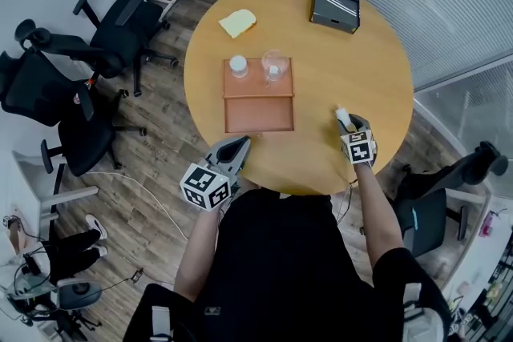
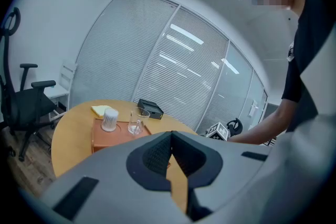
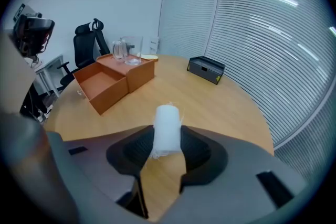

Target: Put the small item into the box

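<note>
Head view: the orange box (image 1: 258, 97) sits near the middle of the round table (image 1: 321, 60), with its open compartment on the side facing the person. The left gripper (image 1: 240, 143) rests at the table edge just short of the box's near left corner. The right gripper (image 1: 349, 124) is to the right of the box and clear of it. The small white roll (image 1: 343, 115) projects from its jaws, angled back toward the box. Left gripper view: the left gripper's jaws are closed tip to tip with nothing between them, and the box (image 2: 102, 139) lies ahead and to the left. Right gripper view: the jaws are clamped on the roll (image 3: 167, 126), one pad on each side. The roll's long axis runs along the jaw line, so its free end points forward out of the grip. The box (image 3: 113, 97) lies ahead and to the left of the roll, open compartment nearest, with bare table between them. Judgement: the right hand holds the load, so the coming move is a leftward carry to a point above the open compartment. The left gripper is nearer the box but has no part in this step.
</note>
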A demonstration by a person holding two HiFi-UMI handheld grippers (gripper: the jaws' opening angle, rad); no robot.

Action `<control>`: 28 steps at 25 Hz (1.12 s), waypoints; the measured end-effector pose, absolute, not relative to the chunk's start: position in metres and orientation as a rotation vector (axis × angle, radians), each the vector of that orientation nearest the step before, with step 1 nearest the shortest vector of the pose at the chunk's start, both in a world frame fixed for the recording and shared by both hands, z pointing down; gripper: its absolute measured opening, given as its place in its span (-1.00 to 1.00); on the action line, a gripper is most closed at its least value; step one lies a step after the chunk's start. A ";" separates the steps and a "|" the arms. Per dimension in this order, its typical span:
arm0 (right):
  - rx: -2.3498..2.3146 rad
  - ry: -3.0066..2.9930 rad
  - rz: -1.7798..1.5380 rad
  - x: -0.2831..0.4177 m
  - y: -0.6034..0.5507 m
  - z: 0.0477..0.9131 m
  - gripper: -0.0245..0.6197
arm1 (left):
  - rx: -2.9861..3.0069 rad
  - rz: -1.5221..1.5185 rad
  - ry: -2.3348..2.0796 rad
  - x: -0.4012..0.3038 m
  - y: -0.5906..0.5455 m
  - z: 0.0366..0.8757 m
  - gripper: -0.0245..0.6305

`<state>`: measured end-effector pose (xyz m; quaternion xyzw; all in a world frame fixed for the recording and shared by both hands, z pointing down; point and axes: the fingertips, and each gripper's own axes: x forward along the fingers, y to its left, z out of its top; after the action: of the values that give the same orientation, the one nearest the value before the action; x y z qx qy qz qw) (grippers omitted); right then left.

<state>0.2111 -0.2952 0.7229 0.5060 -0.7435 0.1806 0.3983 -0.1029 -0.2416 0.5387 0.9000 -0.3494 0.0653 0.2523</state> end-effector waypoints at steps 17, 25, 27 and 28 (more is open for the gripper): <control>1.257 -2.202 0.480 0.118 -0.295 0.672 -0.44 | 2.442 0.170 -0.952 -0.109 -0.236 0.540 -0.91; 1.119 -2.256 0.395 0.071 -0.301 0.667 -0.44 | 2.434 0.165 -0.973 -0.116 -0.233 0.540 -0.91; 1.087 -2.270 0.375 0.059 -0.304 0.666 -0.44 | 2.431 0.164 -0.978 -0.118 -0.232 0.540 -0.91; 1.068 -2.278 0.368 0.053 -0.305 0.665 -0.44 | 2.429 0.163 -0.981 -0.119 -0.231 0.541 -0.91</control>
<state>0.0531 -0.3049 0.6654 0.4013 -0.8560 0.1382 0.2952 -0.1187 -0.2314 0.5406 0.8948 -0.3614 0.0601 0.2553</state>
